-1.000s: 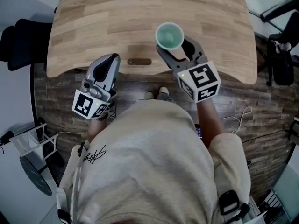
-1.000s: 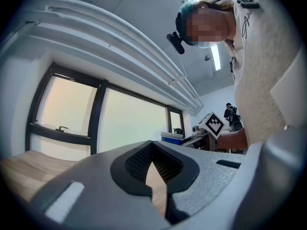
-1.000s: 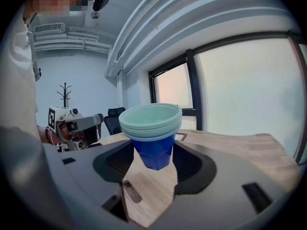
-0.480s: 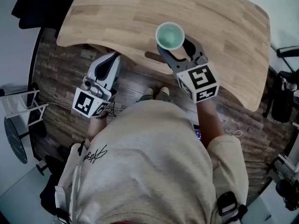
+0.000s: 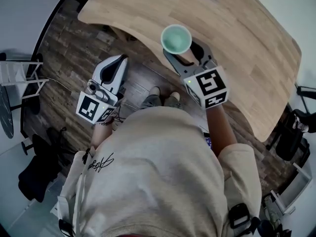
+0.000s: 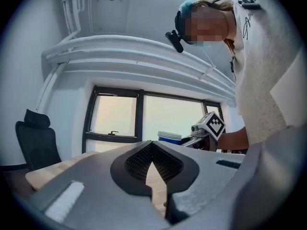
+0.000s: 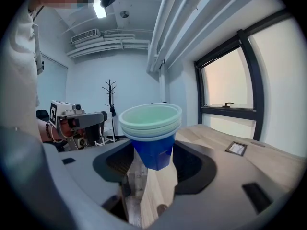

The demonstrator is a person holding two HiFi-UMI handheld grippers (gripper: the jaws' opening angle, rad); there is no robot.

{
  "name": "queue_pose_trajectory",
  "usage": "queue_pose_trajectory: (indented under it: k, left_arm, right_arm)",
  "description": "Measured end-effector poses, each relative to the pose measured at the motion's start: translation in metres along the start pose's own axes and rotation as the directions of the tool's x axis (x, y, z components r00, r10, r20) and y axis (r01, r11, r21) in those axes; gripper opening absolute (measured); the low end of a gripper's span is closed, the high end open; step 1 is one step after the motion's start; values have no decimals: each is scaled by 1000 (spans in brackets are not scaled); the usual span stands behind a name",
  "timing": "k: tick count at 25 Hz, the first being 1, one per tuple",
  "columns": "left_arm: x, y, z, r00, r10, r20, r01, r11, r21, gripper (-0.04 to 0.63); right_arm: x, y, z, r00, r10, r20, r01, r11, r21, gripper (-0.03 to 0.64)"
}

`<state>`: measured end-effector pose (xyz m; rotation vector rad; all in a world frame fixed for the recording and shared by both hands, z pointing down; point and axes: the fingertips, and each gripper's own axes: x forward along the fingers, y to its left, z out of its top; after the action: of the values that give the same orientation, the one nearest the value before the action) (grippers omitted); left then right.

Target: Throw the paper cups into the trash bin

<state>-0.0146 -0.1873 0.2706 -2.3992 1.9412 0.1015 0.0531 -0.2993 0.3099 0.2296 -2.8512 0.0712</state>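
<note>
— while the right gripper (image 5: 183, 51) is pinching the paper cups (image 5: 176, 38) by their base, how far along is this looking?
— i'd judge it's sitting about midway. the cups are being held in the air over the near edge of the table (image 5: 247, 38), and no trash bin is showing in any view, so the carrying and dropping are both remaining.
— and the left gripper (image 5: 117, 63)?
— it's hanging over the floor (image 5: 64, 58), jaws pressed together, gripping nothing.
— how are the cups looking?
— they're nesting in one upright stack, blue outside, pale green inside, rims crowding close.
</note>
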Motion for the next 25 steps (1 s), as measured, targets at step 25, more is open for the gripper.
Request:
queue_pose_trajectory:
  k: [25]
  left_arm:
    - [-150,80,33,933,358,40,-360,932,45,3]
  right_arm:
    - [122,148,58,925,380,-2,-378,921,-92,258]
